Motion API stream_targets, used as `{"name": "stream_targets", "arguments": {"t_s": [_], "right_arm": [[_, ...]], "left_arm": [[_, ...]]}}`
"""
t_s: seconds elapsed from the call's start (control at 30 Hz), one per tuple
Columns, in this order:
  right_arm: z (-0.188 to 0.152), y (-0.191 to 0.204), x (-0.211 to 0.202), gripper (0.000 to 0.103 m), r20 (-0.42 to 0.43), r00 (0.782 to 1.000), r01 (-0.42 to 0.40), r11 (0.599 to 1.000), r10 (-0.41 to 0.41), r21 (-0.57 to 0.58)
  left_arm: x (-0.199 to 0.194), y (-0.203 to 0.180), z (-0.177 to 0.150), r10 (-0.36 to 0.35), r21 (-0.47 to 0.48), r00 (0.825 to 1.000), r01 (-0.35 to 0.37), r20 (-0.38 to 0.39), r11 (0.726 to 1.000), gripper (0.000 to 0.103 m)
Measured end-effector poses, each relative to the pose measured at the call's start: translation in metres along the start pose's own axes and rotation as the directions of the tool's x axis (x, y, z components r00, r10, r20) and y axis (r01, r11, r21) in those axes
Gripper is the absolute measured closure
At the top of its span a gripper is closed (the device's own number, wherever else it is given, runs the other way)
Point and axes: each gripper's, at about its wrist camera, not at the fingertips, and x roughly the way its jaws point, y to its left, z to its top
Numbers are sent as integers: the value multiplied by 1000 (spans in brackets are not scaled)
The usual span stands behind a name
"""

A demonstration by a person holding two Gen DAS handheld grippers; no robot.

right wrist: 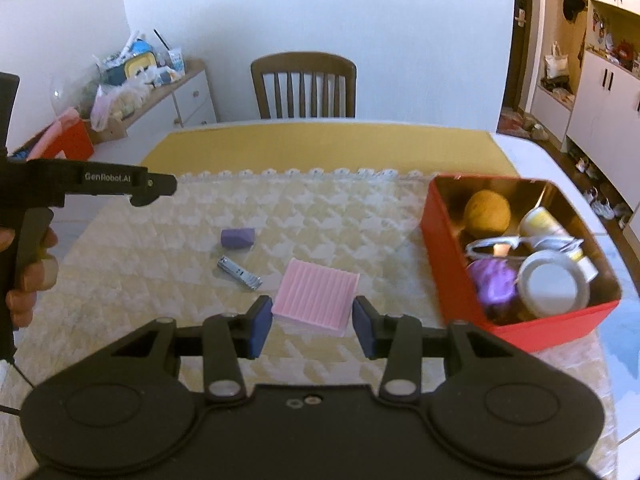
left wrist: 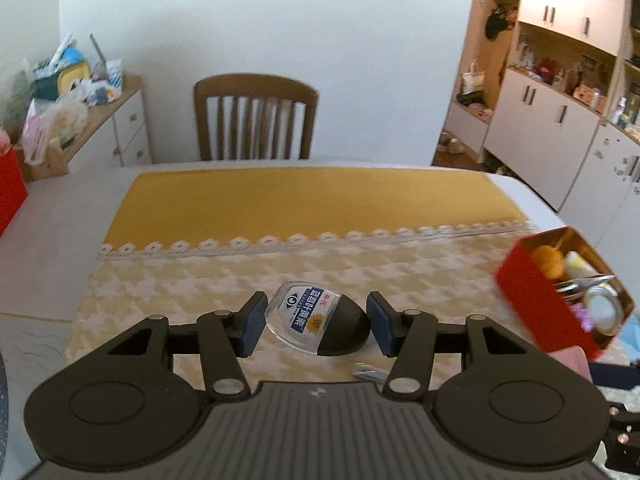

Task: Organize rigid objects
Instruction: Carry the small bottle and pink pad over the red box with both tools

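**A:** While both hands hover above the quilted cloth point(right wrist: 120, 280), we carry one piece in each. The left gripper point(left wrist: 316, 320) is clamped on a clear-and-black case point(left wrist: 308, 316), and the right gripper point(right wrist: 312, 322) on a pink ribbed block point(right wrist: 316, 296), near the red tin point(right wrist: 452, 272).

**B:** How do we land them well?

**A:** We reckon firm pads and a lift clear of the rim. We go one piece at a time and let go low over a gap, because the tin looks crowded.

**B:** And our count?

**A:** Two pieces held. Two lie on the cloth: one purple block point(right wrist: 238, 238) and one nail clipper point(right wrist: 239, 273). One tin.
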Motion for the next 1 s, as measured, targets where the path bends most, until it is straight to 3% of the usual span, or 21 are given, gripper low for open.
{"name": "stream_targets", "arguments": {"t_s": [0.43,1.0], "right_arm": [[3,-87,-38,60,42,999,-9,1000,10,-29],[-10,-194,-34,60,9,1000,23,999,-23,-45]], "left_arm": [[-15,-119,8,-105,43,994,104,24,994,49],[33,-259,16,-170,116,984,175,-52,978,49]]}}
